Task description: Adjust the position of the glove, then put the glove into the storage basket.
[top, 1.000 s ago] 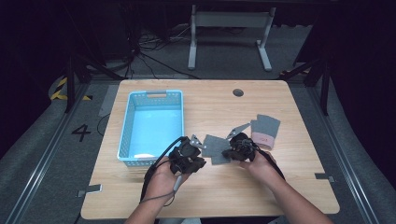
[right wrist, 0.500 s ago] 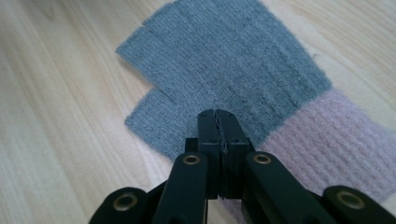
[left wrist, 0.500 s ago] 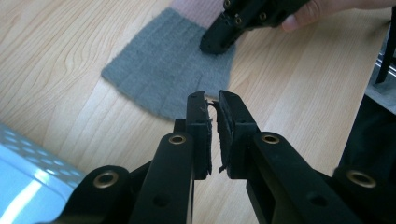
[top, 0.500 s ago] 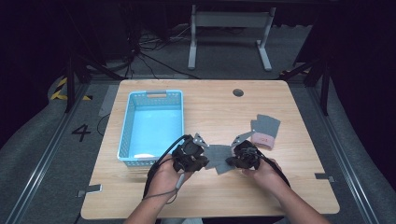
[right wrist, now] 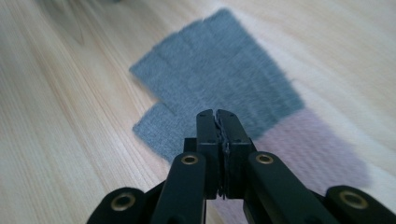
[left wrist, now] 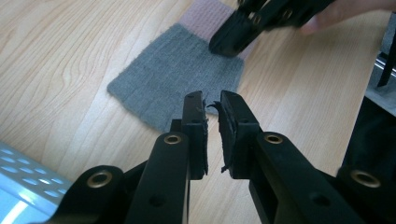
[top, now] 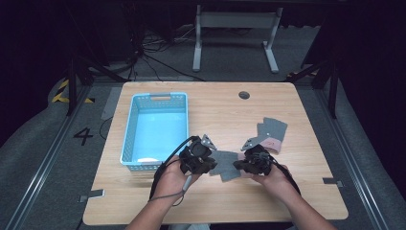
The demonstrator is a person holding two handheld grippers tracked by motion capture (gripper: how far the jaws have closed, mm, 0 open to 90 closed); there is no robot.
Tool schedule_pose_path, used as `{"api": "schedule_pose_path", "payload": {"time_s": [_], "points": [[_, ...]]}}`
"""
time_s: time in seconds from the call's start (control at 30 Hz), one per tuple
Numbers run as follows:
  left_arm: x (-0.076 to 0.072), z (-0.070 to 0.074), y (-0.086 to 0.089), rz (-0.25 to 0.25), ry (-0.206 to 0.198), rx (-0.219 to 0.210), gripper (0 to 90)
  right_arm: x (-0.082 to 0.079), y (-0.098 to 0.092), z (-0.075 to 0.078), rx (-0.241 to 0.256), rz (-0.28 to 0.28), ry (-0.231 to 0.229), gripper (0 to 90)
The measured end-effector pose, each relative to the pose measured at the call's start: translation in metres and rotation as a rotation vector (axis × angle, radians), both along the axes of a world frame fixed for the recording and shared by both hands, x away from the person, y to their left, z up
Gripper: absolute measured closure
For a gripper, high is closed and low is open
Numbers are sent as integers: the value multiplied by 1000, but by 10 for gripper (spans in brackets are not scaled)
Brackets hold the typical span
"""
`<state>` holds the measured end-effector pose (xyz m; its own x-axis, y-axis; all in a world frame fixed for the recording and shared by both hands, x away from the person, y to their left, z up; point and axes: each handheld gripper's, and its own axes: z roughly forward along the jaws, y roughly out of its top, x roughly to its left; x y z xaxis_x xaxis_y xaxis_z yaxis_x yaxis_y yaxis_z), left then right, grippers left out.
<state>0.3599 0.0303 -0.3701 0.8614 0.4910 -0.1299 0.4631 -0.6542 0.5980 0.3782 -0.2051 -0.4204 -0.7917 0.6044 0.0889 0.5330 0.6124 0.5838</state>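
Grey knitted cloth (top: 225,164), with a pale pink band at one end, lies flat on the wooden table (top: 215,110) between the two hand-held grippers. Left gripper (top: 203,160): in the left gripper view its two black jaws stand a narrow gap apart, with nothing between them; the near edge of the cloth (left wrist: 180,77) lies just beyond the tips, and whether they touch it cannot be told. Right gripper (top: 249,165): in the right gripper view (right wrist: 217,116) its jaws are pressed together, pad against pad, over the cloth (right wrist: 219,84) near the seam where grey meets pink; whether any fabric is caught between them cannot be told. In the left gripper view the right gripper's jaws (left wrist: 243,32) come down onto the far end of the cloth, at the pink band, opposite the left tips. The person's left hand (top: 173,176) and right hand (top: 274,176) grasp the grippers from the near edge of the table. A second grey piece (top: 270,130) lies beyond the right gripper, apart from its tips. A light blue basket (top: 155,98) stands to the outer side of the left gripper, well apart from the cloth.
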Motion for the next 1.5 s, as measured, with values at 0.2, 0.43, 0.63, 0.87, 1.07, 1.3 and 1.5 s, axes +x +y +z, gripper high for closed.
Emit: {"api": "schedule_pose_path", "payload": {"time_s": [0.2,0.43,0.63,0.87,1.07,1.3,1.5], "points": [[1,4,6,18,-11,-17,796,1,-23,18,43,-62,-43,888],[2,5,13,35,-13,-17,790,9,-48,27,55,-125,-73,889],[1,4,17,38,-13,-28,766,24,-77,29,65,-217,-86,890],[-3,3,21,35,-12,-24,749,41,-103,22,59,-306,-81,891],[-5,1,24,40,-10,-13,734,53,-110,13,42,-343,-61,891],[-9,-2,27,51,-9,1,725,63,-107,4,34,-338,-60,890],[-13,-4,32,71,-8,6,726,68,-90,-1,42,-290,-74,890]]}}
